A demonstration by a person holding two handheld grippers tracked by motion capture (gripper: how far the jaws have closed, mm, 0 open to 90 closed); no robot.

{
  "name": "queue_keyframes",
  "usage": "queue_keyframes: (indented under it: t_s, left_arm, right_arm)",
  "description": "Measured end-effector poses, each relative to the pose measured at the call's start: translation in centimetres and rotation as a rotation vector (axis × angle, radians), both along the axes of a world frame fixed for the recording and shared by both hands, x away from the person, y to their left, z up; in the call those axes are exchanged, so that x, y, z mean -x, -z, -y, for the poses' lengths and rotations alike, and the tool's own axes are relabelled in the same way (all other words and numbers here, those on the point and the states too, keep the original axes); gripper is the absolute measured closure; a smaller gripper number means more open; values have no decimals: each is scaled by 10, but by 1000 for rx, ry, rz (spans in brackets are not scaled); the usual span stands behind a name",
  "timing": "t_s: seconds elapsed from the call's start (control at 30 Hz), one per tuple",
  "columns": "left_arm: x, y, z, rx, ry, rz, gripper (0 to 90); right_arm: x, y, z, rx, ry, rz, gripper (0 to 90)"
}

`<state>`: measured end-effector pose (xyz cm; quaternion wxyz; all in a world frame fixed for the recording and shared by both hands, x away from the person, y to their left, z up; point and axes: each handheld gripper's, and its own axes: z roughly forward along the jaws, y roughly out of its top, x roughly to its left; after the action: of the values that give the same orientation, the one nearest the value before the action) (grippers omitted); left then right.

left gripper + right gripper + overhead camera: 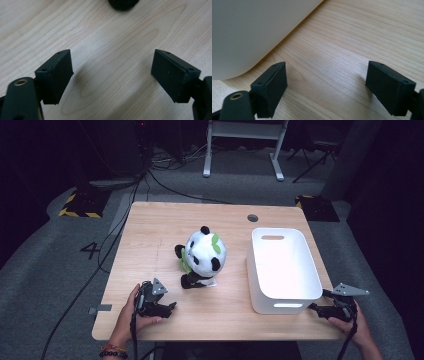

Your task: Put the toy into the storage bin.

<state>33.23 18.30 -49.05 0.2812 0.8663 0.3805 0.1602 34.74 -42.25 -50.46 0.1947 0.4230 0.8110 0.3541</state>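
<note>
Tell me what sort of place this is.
Likely a lab or studio set up for recording handling work. A lone wooden table stands on grey carpet in a dark room, with cables trailing across the floor, hazard-striped tape at one corner, and a floor marking "4".

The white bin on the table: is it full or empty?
Empty: the white bin shows only its bare white floor in the high view; the panda toy sits outside it.

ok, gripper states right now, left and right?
Left gripper: open, nothing between its fingers, bare light wooden table below.
Right gripper: open, holding nothing, beside the white plastic bin.
</note>
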Motion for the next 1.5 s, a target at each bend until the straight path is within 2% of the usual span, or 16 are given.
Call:
queue_keyframes:
  t_s: [0.07,0.1,0.2,0.27,0.43,0.57,0.63,0.73,0.9,1.03,1.17,1.27,1.43,1.5]
  left_arm:
    - [-1,-2,4,6,1,3,155]
    - [-3,-3,7,13,6,-9,164]
    - [-5,-8,15,64,17,-1,158]
    - [-7,-12,21,65,15,19,158]
    - [-13,-19,33,101,28,30,157]
    - [-16,-24,42,90,57,48,157]
    - [-18,-27,46,92,52,48,157]
    - [-21,-30,49,116,47,52,158]
    - [-26,-34,56,93,69,51,158]
    - [-30,-36,59,107,35,56,157]
    - [-35,-39,59,153,20,52,157]
    - [-39,-41,62,166,14,53,157]
    - [-44,-40,71,152,-8,57,151]
    - [-46,-39,73,127,-23,75,157]
  right_arm:
    - [0,0,0,0,0,0,173]
    - [0,0,0,0,0,0,173]
    - [0,0,0,0,0,0,173]
    - [0,0,0,0,0,0,173]
    - [0,0,0,0,0,0,173]
    - [0,0,0,-5,5,0,173]
    - [0,0,0,-4,4,0,173]
    - [0,0,0,-5,5,0,173]
    - [0,0,0,-5,5,0,173]
    - [0,0,0,-5,5,0,173]
    - [0,0,0,-5,5,0,173]
    - [0,0,0,-5,5,0,173]
    - [0,0,0,-5,5,0,173]
    - [0,0,0,-5,5,0,173]
